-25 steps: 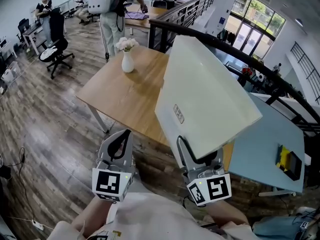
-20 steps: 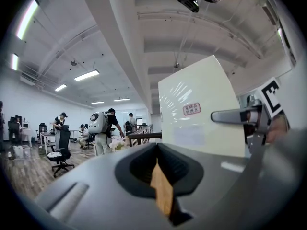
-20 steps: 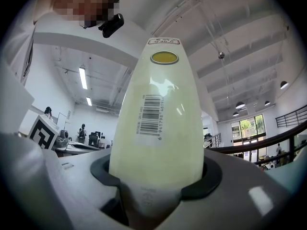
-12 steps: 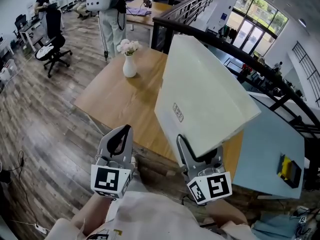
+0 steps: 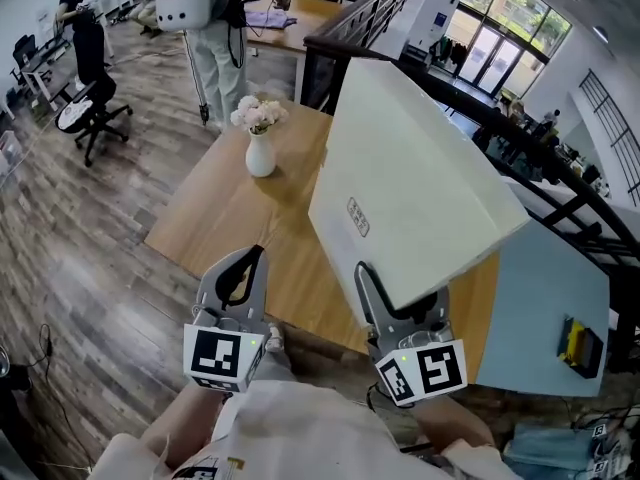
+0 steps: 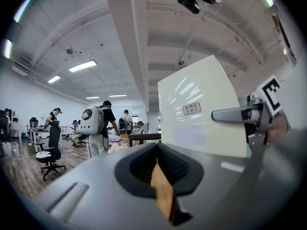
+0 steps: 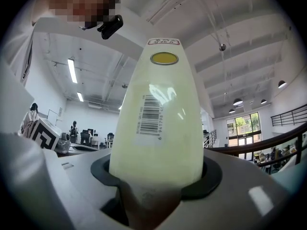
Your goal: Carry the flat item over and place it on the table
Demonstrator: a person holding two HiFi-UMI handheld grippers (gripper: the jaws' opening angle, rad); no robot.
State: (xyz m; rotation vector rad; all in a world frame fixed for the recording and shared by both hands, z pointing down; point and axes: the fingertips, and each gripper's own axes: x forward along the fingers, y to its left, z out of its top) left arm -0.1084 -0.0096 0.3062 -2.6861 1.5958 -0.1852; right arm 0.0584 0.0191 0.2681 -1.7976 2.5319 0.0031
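The flat item is a large white slab (image 5: 410, 183) with a small label, tilted up over the near edge of the wooden table (image 5: 225, 218). My right gripper (image 5: 400, 300) is shut on its lower edge; in the right gripper view the slab (image 7: 156, 114) rises between the jaws (image 7: 156, 178) and shows a barcode. My left gripper (image 5: 243, 273) hangs just left of it over the table's front edge, shut and empty. The slab (image 6: 199, 109) shows at the right of the left gripper view, beyond the shut left gripper (image 6: 160, 176).
A white vase of flowers (image 5: 260, 146) stands on the far left part of the wooden table. A pale blue table (image 5: 545, 278) with a yellow and black object (image 5: 578, 343) adjoins on the right. A dark railing (image 5: 420, 63) runs behind. A person with a white backpack (image 5: 205, 18) and an office chair (image 5: 85, 103) are farther off.
The wooden table and vase have drawn nearer and lower in the head view. The slab stays in the right gripper at the same tilt. The left gripper keeps its place.
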